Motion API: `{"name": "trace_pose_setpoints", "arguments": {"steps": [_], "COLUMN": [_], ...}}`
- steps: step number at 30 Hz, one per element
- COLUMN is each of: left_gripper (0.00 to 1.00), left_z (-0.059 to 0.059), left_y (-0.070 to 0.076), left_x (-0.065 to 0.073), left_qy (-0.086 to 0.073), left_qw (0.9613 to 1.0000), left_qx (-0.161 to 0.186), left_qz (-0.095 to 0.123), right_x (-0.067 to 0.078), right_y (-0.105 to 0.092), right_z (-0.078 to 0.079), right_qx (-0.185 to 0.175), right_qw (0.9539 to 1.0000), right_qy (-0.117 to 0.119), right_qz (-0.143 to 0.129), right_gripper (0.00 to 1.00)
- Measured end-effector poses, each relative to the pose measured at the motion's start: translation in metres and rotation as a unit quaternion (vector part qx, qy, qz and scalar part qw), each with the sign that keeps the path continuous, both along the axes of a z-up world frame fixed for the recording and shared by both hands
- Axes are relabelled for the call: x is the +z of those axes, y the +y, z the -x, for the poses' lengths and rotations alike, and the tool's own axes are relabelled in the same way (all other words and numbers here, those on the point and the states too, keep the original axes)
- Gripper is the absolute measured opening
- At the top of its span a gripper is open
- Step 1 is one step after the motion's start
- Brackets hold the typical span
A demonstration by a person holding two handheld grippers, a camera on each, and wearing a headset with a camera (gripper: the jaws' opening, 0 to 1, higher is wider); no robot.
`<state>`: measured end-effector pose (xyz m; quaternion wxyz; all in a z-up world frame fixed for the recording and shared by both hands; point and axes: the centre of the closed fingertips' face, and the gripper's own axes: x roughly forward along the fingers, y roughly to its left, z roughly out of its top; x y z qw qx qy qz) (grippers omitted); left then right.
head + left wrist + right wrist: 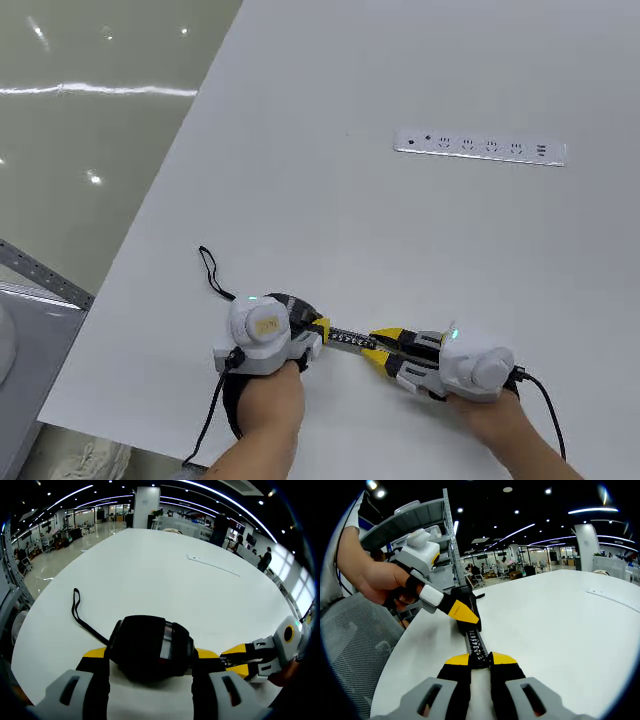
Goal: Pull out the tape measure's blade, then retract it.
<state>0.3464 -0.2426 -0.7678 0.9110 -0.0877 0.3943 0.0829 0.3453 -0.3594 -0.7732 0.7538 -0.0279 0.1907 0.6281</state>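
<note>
Lower centre of head view: left claw (312,336) clenched around tape measure case (147,642), which sits on the desk (400,230). Right claw (479,660) pinches the short exposed blade (474,644). Strap (210,272) trails to upper left of case.

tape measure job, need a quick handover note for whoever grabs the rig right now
Left gripper: shut on the black tape measure case, which sits on the white table near its front edge.
Right gripper: shut on the blade, close to the case.
Case's strap lies loose on the table; a power strip lies farther back.
Done: blade is out by a short stretch.
Left: pull farther if wanted, then let the blade retract.
</note>
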Motion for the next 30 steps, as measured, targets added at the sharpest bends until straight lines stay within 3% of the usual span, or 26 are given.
{"name": "trace_pose_setpoints", "arguments": {"steps": [30], "left_gripper": [0.64], "left_z": [0.0], "left_y": [0.001], "left_x": [0.0], "left_qy": [0.001], "left_qw": [0.9999], "left_qx": [0.004], "left_qz": [0.009], "right_x": [-0.001], "right_y": [0.031], "right_z": [-0.003], "right_qx": [0.009], "right_qw": [0.9999], "right_qy": [0.006], "right_qz": [-0.001], "right_gripper": [0.12]}}
